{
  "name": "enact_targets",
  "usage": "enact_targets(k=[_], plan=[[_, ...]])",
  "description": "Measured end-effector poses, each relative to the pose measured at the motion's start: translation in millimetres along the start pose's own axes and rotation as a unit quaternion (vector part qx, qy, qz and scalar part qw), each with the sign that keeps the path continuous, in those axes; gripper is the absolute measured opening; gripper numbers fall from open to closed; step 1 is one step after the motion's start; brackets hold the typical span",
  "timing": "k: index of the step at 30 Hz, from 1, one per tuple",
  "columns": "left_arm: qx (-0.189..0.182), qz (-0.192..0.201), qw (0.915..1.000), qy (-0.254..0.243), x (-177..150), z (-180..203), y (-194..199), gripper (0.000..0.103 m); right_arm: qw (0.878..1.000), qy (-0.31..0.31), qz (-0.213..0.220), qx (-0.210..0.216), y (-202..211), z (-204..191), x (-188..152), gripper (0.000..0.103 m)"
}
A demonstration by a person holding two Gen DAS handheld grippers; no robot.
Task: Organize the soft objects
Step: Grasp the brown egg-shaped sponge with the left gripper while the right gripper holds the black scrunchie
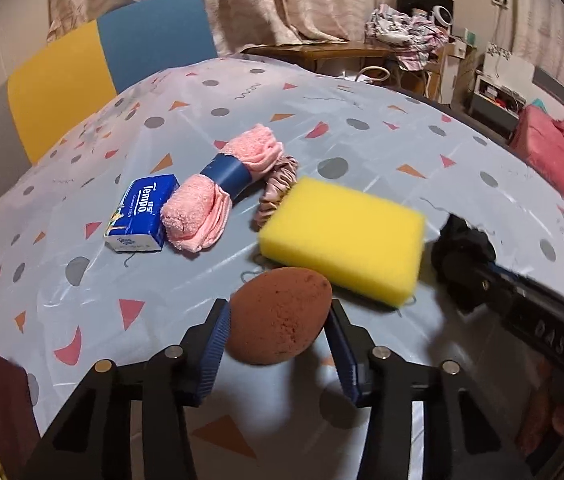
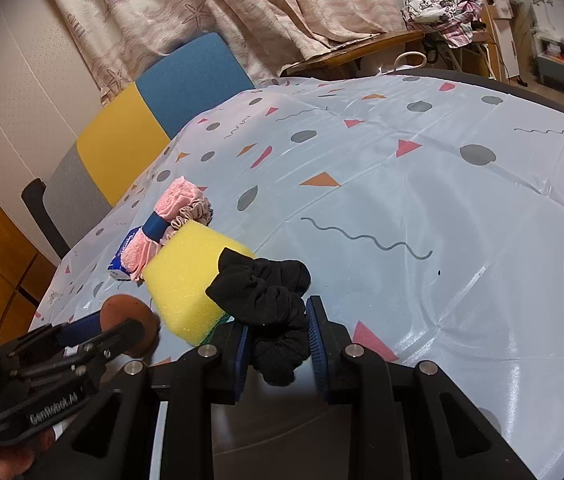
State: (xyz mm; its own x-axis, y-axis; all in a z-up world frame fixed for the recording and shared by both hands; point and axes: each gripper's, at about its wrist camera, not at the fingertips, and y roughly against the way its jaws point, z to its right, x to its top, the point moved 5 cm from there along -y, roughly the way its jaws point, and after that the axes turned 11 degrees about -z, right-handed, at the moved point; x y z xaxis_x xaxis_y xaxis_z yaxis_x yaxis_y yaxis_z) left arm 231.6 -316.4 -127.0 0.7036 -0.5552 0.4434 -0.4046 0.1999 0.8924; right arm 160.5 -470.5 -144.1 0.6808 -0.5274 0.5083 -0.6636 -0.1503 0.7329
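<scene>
Between the jaws of the left gripper (image 1: pixel 278 350) sits a brown egg-shaped sponge (image 1: pixel 280 316), its sides against both blue pads, so it looks gripped near its wide lower half. It should be very light and springy; a gentle squeeze across the middle ought to hold it, while too hard a pinch would just flatten it.

Over on the right, the right gripper (image 2: pixel 278 342) has its jaws closed on a black scrunchie (image 2: pixel 270 300), whose loose folds spill forward over the corner of a yellow sponge block (image 2: pixel 190 280). The scrunchie is limp and will droop, so a bunched fold is the best hold.

Farther along the surface (image 1: pixel 362 140), which wears a patterned cloth, lie a pink rolled towel (image 1: pixel 222 184) with a blue band, a pale pink scrunchie (image 1: pixel 276 192) touching it, and a blue tissue pack (image 1: pixel 142 212) just beside the towel.
</scene>
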Motion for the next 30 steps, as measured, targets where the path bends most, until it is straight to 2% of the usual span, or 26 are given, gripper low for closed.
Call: enact_targets(k=[4, 8, 14, 18, 25, 30], plan=[[-0.008, 0.007, 0.9999, 0.011, -10.2, -0.6, 7.6, 0.046, 1.0, 0.0, 0.0, 0.0, 0.3, 0.6, 0.0, 0.025], [-0.029, 0.013, 0.9984, 0.047, -23.7, -9.4, 19.8, 0.044, 1.0, 0.0, 0.0, 0.0, 0.3, 0.7, 0.0, 0.025], [-0.064, 0.019, 0.9927, 0.1, -48.9, -26.2, 35.7, 0.043, 1.0, 0.0, 0.0, 0.0, 0.2, 1.0, 0.1, 0.025], [-0.095, 0.023, 0.9861, 0.134, -61.0, -35.1, 47.4, 0.043, 1.0, 0.0, 0.0, -0.001, 0.4, 1.2, 0.0, 0.025], [-0.128, 0.035, 0.9788, 0.156, -80.4, -39.9, 72.1, 0.043, 1.0, 0.001, 0.0, -0.003, 0.6, 2.1, -0.4, 0.025], [-0.129, 0.059, 0.9755, 0.168, -94.2, -47.8, 98.0, 0.043, 1.0, 0.0, 0.0, -0.003, 0.7, 2.5, -0.3, 0.025]])
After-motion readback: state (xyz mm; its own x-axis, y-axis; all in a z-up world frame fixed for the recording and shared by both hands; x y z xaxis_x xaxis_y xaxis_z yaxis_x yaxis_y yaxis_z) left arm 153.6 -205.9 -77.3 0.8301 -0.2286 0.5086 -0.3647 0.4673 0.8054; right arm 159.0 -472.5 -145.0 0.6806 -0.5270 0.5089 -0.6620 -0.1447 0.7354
